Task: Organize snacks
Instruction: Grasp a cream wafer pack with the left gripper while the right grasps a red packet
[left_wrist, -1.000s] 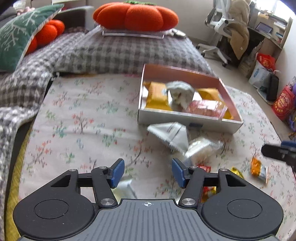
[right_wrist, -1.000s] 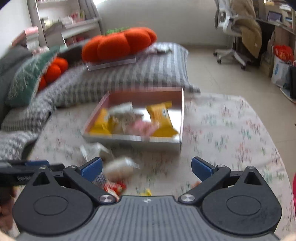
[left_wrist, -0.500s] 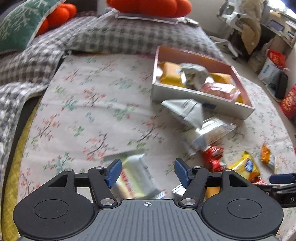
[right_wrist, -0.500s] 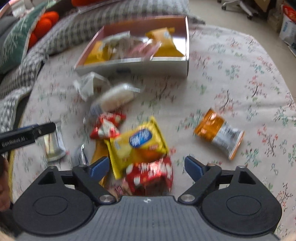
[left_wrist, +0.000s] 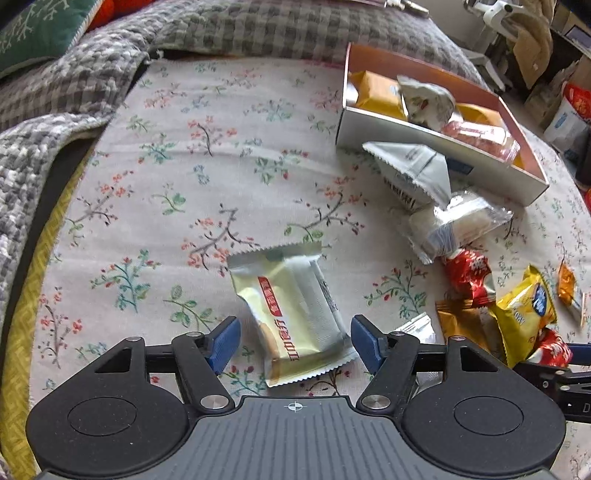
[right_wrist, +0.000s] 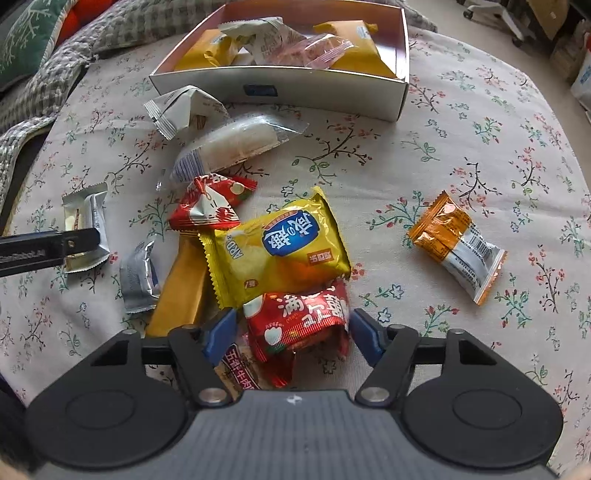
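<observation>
My left gripper (left_wrist: 295, 343) is open, its jaws on either side of a pale gold snack packet (left_wrist: 291, 314) lying on the floral cloth. My right gripper (right_wrist: 293, 334) is open, its jaws on either side of a red snack packet (right_wrist: 299, 325). A yellow packet (right_wrist: 280, 247) lies just beyond it, on top of an orange bar (right_wrist: 181, 288). A white box (right_wrist: 400, 99) with several snacks in it stands at the far side; it also shows in the left wrist view (left_wrist: 373, 129). The left gripper's finger (right_wrist: 48, 247) shows at the right wrist view's left edge.
Loose packets lie between the box and the grippers: a grey one (right_wrist: 184, 110), a clear white one (right_wrist: 236, 144), a red one (right_wrist: 210, 203), a silver one (right_wrist: 138, 275), an orange one (right_wrist: 456, 243). A checked blanket (left_wrist: 110, 55) and cushions lie behind.
Both grippers have moved down and closer to the cloth. The pale gold packet now sits between my left jaws, the red packet between my right jaws.
</observation>
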